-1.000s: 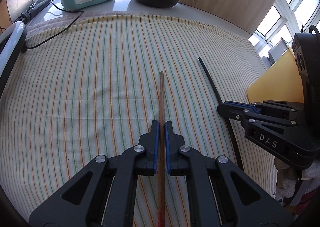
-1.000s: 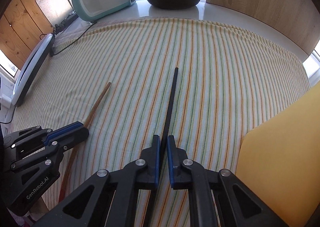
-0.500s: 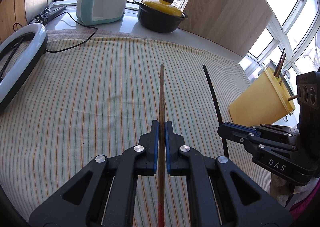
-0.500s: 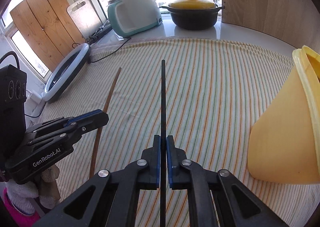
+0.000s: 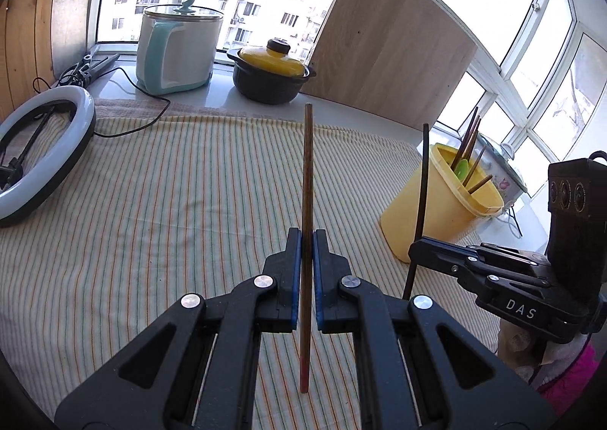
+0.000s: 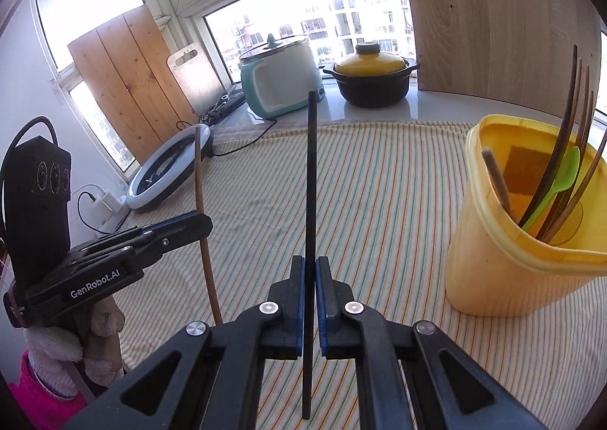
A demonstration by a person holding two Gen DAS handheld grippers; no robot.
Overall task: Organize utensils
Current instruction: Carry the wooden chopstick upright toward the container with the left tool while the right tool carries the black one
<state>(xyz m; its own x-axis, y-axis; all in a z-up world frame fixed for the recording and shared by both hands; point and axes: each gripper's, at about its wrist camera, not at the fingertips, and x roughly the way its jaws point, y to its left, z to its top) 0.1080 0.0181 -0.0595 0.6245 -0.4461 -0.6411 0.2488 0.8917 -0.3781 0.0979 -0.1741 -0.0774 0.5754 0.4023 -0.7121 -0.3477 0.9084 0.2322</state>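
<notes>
My left gripper (image 5: 307, 236) is shut on a brown wooden chopstick (image 5: 308, 172) with a red end, held clear above the striped cloth (image 5: 170, 195). My right gripper (image 6: 310, 265) is shut on a black chopstick (image 6: 311, 172), also lifted off the cloth. Each gripper shows in the other's view: the right gripper (image 5: 417, 246) with the black chopstick (image 5: 423, 179), the left gripper (image 6: 203, 221) with the brown chopstick (image 6: 201, 179). A yellow utensil holder (image 6: 504, 259) stands at the right with several chopsticks and a green spoon (image 6: 557, 183) inside; it is also seen as the yellow holder (image 5: 436, 210).
At the back stand a teal-and-white cooker (image 5: 178, 51), a black pot with a yellow lid (image 5: 271, 77) and a leaning wooden board (image 5: 387, 51). A ring light (image 5: 41, 149) with its cable lies at the left. A gloved hand (image 6: 68, 339) holds the left gripper.
Both grippers have risen and tilted up with their chopsticks, which now hang off the cloth. The yellow holder's open top has come into view.
</notes>
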